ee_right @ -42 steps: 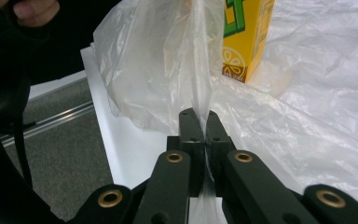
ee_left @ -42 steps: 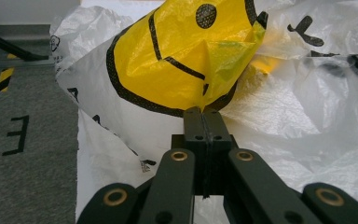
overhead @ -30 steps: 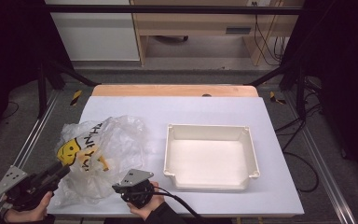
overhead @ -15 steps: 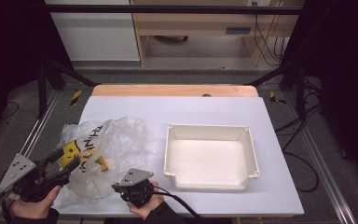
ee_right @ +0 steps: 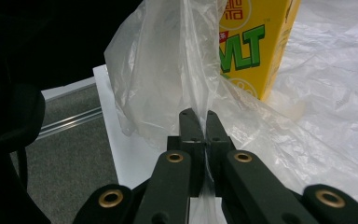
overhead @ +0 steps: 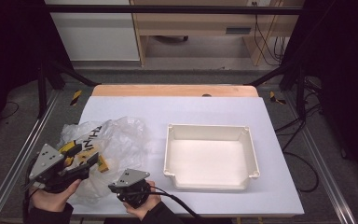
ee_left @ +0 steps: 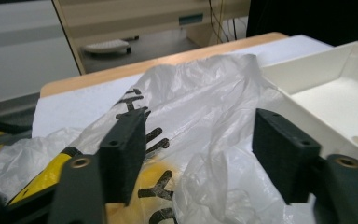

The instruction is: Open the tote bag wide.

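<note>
While the plastic bag (overhead: pixel 107 144) at the table's eight o'clock is pinched by the right gripper (ee_right: pixel 199 122) and the left gripper (ee_left: pixel 200 154) is held wide and empty, the thin film could be torn by hard pulling.

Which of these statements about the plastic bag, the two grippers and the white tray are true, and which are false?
1. The right gripper is shut on the plastic bag. True.
2. The left gripper is shut. False: its jaws stand wide apart over the bag.
3. The white tray holds the yellow carton. False: the tray is empty; the carton is inside the bag.
4. The bag lies left of the tray in the high view. True.
</note>
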`<state>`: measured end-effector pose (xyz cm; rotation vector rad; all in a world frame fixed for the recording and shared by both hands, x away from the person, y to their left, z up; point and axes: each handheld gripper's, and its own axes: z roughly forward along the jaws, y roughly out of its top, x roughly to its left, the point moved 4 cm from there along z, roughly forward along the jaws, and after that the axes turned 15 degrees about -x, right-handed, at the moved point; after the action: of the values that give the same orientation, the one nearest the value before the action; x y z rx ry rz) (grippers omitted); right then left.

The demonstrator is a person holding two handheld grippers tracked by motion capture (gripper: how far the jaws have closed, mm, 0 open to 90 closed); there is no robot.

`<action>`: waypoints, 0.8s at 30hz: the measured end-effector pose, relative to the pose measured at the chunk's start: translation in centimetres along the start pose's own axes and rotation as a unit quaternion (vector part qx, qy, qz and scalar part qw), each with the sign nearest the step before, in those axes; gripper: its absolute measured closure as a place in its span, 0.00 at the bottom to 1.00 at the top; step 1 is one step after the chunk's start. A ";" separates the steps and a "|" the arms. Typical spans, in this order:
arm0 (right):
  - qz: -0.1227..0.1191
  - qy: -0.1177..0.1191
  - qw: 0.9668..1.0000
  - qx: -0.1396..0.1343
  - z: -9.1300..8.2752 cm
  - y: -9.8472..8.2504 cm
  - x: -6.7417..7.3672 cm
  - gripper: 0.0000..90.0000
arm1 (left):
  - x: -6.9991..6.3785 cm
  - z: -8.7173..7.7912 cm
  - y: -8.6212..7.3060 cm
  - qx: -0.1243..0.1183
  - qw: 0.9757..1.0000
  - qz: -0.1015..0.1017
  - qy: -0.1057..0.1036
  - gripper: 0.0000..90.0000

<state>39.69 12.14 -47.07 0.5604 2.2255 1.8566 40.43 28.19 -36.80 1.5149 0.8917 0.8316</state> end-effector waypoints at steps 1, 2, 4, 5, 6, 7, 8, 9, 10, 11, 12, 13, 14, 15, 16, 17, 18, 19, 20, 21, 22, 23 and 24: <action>0.000 0.000 1.000 0.000 0.0 0.0 0.0 1.00 | 0.0 0.3 -0.1 0.007 1.000 0.002 0.001 0.40; 0.000 0.001 1.000 0.001 0.0 0.0 0.1 1.00 | 0.1 0.6 -0.3 0.017 1.000 0.008 0.006 0.52; -0.001 0.002 1.000 0.000 0.0 0.0 0.1 1.00 | 0.2 1.0 -0.7 0.034 0.999 0.013 0.000 0.66; -0.001 0.002 1.000 0.000 0.0 0.0 0.1 1.00 | 0.2 1.0 -0.7 0.034 0.999 0.013 0.000 0.71; -0.001 0.002 1.000 -0.001 0.0 0.0 0.1 1.00 | 0.2 1.1 -0.9 0.045 0.999 0.021 0.002 0.78; -0.001 0.002 1.000 -0.001 0.0 0.1 0.1 1.00 | 0.2 1.1 -1.0 0.047 0.999 0.025 -0.002 0.84; -0.001 0.002 1.000 -0.001 0.0 0.1 0.1 1.00 | 0.1 1.1 -1.0 0.051 0.998 0.026 -0.008 0.88; -0.001 0.002 1.000 -0.001 0.0 0.1 0.1 1.00 | 0.1 1.1 -1.0 0.051 0.998 0.026 -0.008 0.93; -0.001 0.002 1.000 0.000 0.0 0.1 0.1 1.00 | 0.1 1.1 -1.0 0.051 0.998 0.027 -0.015 0.99; -0.001 0.002 1.000 0.000 0.0 0.1 0.1 1.00 | 0.1 1.1 -1.0 0.051 0.998 0.027 -0.015 1.00; -0.002 0.003 1.000 0.001 0.0 0.0 0.1 1.00 | 0.1 0.9 -0.9 0.046 0.998 0.029 -0.014 1.00; -0.002 0.003 1.000 0.001 0.0 0.0 0.1 1.00 | 0.1 0.9 -0.9 0.046 0.998 0.029 -0.014 1.00; -0.002 0.002 1.000 0.000 0.0 0.0 0.1 1.00 | 0.2 0.8 -0.9 0.039 0.999 0.029 -0.011 1.00; -0.001 0.003 1.000 0.001 0.0 0.0 0.1 1.00 | 0.4 0.6 -0.7 0.035 0.999 0.027 -0.006 1.00; -0.001 0.002 1.000 0.001 0.0 0.0 0.0 1.00 | 0.5 0.4 -0.6 0.029 0.999 0.026 -0.001 1.00; 0.000 0.002 1.000 0.001 0.0 0.0 0.0 1.00 | 0.7 0.2 -0.5 0.024 0.999 0.025 0.005 1.00; 0.002 0.002 1.000 0.000 0.0 0.0 0.0 0.99 | 0.9 0.1 -0.4 0.020 0.999 0.025 0.009 1.00; 0.002 0.002 1.000 0.000 0.0 0.0 0.0 0.99 | 1.1 -0.1 -0.4 0.016 1.000 0.023 0.013 1.00; 0.006 0.002 1.000 -0.002 0.1 0.1 0.0 0.98 | 1.5 -0.5 -0.3 0.009 1.000 0.019 0.021 1.00; 0.006 0.002 1.000 -0.002 0.1 0.1 0.0 0.98 | 1.5 -0.5 -0.3 0.009 1.000 0.019 0.021 1.00; 0.007 0.001 1.000 -0.003 0.1 0.1 -0.1 0.97 | 1.7 -0.7 -0.3 0.007 0.999 0.020 0.028 1.00; 0.007 0.001 1.000 -0.004 0.2 0.1 -0.1 0.97 | 1.9 -0.9 -0.4 0.006 0.999 0.018 0.031 1.00; 0.007 0.001 1.000 -0.005 0.3 0.1 -0.1 0.94 | 2.1 -1.1 -0.5 0.004 0.999 0.014 0.033 1.00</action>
<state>39.90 12.37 -47.00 0.5749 2.2176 1.8743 40.42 30.59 -37.11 1.5165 0.9248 0.9049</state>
